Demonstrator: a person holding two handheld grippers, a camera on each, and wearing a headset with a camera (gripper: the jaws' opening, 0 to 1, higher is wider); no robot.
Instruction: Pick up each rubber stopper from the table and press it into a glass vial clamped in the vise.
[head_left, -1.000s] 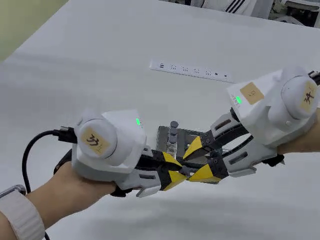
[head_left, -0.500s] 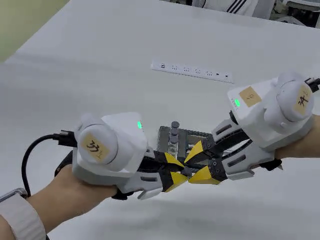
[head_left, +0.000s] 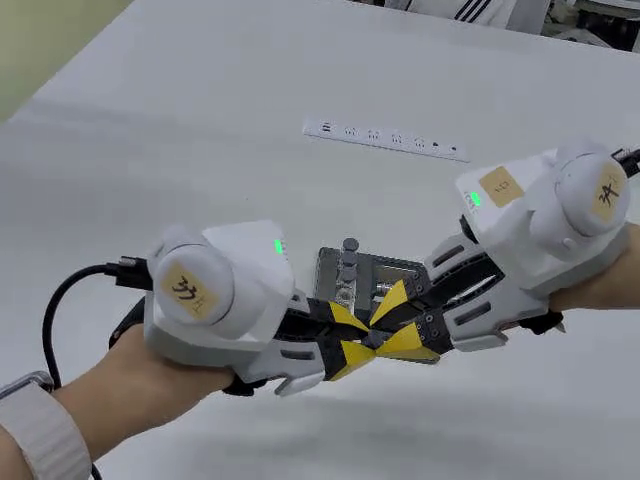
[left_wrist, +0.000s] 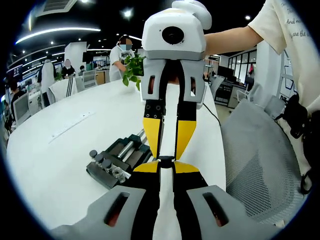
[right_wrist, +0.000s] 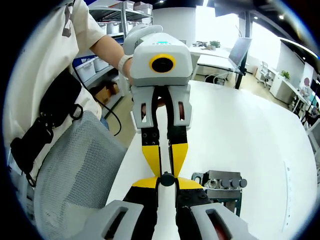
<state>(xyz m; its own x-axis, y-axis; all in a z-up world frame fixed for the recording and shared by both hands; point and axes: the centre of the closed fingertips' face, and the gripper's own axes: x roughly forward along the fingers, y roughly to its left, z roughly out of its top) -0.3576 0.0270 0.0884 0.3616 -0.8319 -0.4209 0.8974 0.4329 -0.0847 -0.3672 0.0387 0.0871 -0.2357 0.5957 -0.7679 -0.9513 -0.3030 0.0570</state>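
My left gripper (head_left: 366, 342) and right gripper (head_left: 380, 337) meet tip to tip just in front of the vise (head_left: 398, 272). A small dark rubber stopper (right_wrist: 166, 178) is pinched where the two pairs of yellow fingertips come together. In the right gripper view the right gripper (right_wrist: 166, 182) has its tips on both sides of the stopper. In the left gripper view the left gripper (left_wrist: 165, 163) has its tips closed at that same spot. Several glass vials (head_left: 346, 272) with grey stoppers stand in a row in the vise (left_wrist: 127, 149).
A white power strip (head_left: 385, 140) lies farther back on the white table. A black cable (head_left: 60, 295) trails from the left gripper. A grey mesh chair (right_wrist: 70, 170) stands off the table's edge beside the person. People and desks are in the far background.
The right gripper's jaws have narrowed and its tips have drawn in against the left gripper's tips. The left gripper has hardly moved.
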